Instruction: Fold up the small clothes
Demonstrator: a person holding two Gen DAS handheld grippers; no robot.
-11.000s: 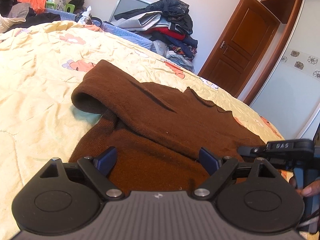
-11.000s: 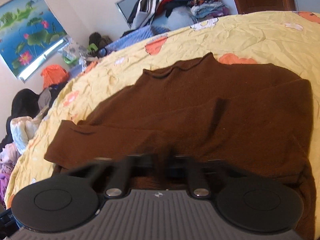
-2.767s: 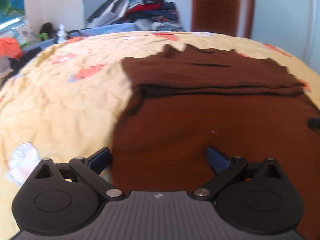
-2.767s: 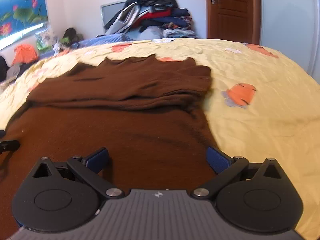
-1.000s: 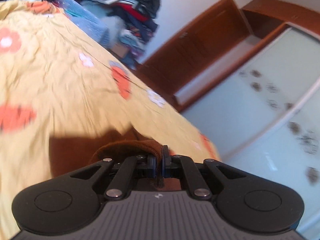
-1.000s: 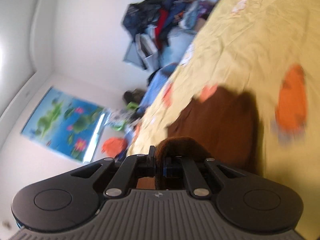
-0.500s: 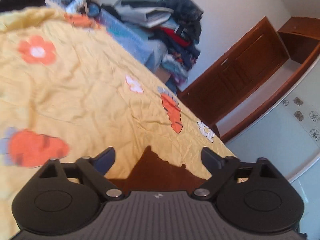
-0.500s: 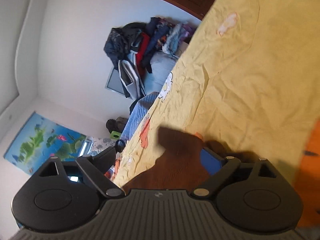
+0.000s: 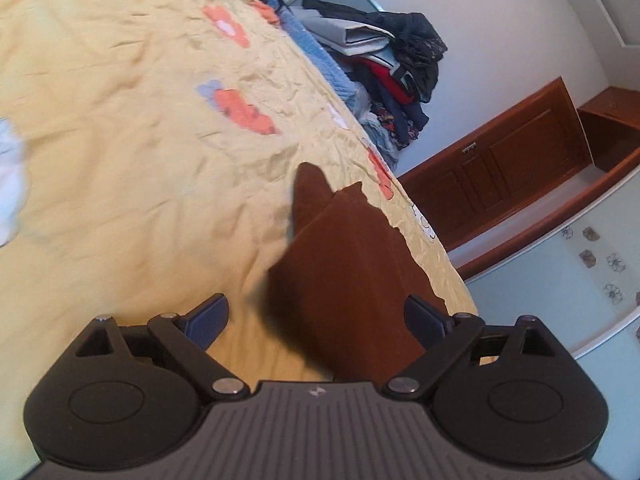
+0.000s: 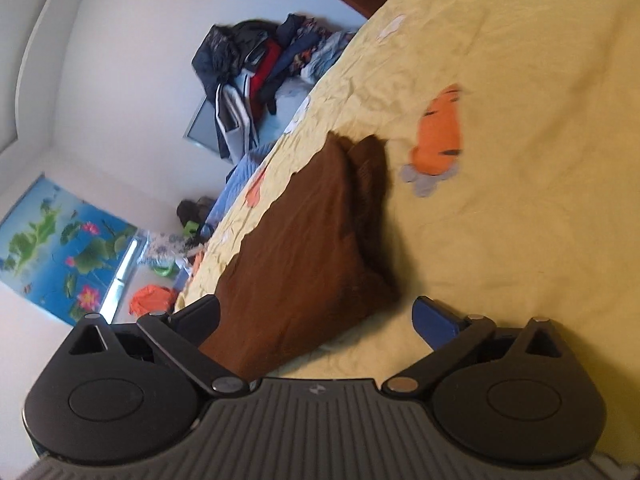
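Observation:
A brown sweater (image 9: 344, 264) lies folded on the yellow flowered bedspread (image 9: 120, 140). In the left wrist view its left edge runs between the fingers of my left gripper (image 9: 316, 316), which is open, its blue pads clear of the cloth. The right wrist view shows the sweater (image 10: 304, 240) with its stacked right edge. My right gripper (image 10: 318, 316) hangs just behind that near corner. Its jaws are opening wide and its pads do not press on the cloth.
A heap of clothes (image 9: 392, 68) is piled against the far wall beyond the bed, next to a wooden door (image 9: 500, 176). A pale wardrobe front (image 9: 580, 280) stands past the bed's right edge. A lotus poster (image 10: 60, 240) hangs on the left wall.
A second ago both grippers were shut on the sweater's edge. Both have let go and opened wide, then drawn back and down, leaving the folded sweater flat on the bed.

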